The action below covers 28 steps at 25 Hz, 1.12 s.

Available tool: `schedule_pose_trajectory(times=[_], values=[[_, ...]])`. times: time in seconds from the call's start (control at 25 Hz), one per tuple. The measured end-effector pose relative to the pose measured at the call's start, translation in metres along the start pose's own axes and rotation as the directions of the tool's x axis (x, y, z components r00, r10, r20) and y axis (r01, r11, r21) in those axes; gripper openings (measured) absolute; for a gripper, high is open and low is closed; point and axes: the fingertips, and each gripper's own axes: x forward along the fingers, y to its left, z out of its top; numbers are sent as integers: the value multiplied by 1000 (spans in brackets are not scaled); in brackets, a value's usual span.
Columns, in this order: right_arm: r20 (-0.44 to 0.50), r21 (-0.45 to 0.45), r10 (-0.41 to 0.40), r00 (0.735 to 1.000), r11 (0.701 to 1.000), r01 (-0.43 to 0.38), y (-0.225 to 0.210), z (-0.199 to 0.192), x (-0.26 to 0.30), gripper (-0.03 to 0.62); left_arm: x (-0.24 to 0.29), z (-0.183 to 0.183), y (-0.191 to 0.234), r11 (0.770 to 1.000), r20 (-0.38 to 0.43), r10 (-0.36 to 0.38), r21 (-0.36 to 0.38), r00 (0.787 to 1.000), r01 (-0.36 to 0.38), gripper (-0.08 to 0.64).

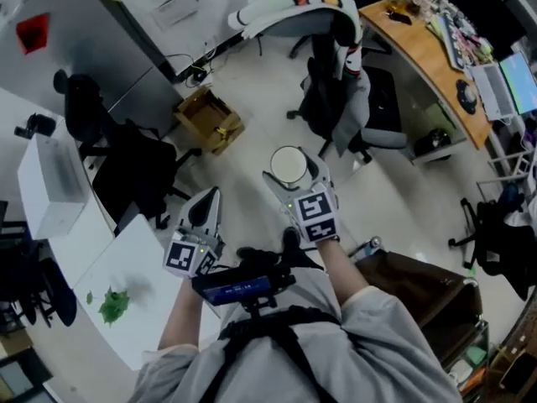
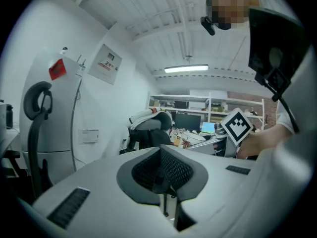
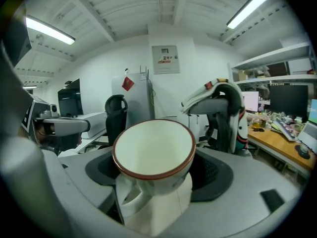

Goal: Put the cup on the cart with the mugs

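Left gripper (image 1: 207,204) hangs on our side of the cardboard box (image 1: 208,120), fingers pressed together on nothing. We judge it idle, since carrying takes one gripper. Right of the box and nearer us, the right gripper (image 1: 295,175) has its fingers clamped on the body of the white cup (image 1: 289,164) with the red-brown rim. The cup is mouth up over open floor, handle turned back toward the gripper, likely held level for transit. No cart with mugs shows.
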Motion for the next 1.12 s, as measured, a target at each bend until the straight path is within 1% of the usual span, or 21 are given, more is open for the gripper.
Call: schedule_pose_trajectory(times=[0.12, 0.24, 0.36, 0.48, 0.56, 0.64, 0.84, 1.0, 1.12], values=[[14, 30, -69, 998, 997, 69, -32, -3, -24, 408, 30, 4, -24, 997, -3, -80, 22, 997, 80, 2], [16, 63, -162, 987, 985, 161, -56, -13, -50, 408, 52, 3, -50, 982, -15, -185, 30, 983, 186, 2], [18, 101, -266, 964, 960, 263, -73, -19, -79, 408, 69, 1, -79, 951, -26, -307, 37, 951, 308, 2], [18, 145, -356, 934, 926, 349, -81, -31, -111, 408, 79, -1, -108, 910, -33, -411, 34, 911, 412, 2], [-1, 153, -416, 909, 899, 411, -85, -40, -134, 408, 84, 1, -130, 875, -24, -483, 27, 875, 483, 2], [-21, 181, -469, 883, 867, 465, -82, -50, -155, 408, 84, -6, -146, 838, -40, -543, 29, 839, 544, 2], [-53, 237, -581, 812, 783, 575, -72, -76, -206, 408, 78, -19, -191, 737, -70, -673, 22, 737, 675, 2], [-77, 288, -662, 746, 701, 652, -59, -94, -249, 408, 65, -24, -230, 644, -91, -761, 24, 643, 765, 2], [-88, 323, -709, 700, 645, 693, -49, -103, -282, 409, 54, -23, -262, 574, -100, -813, 20, 573, 818, 2]])
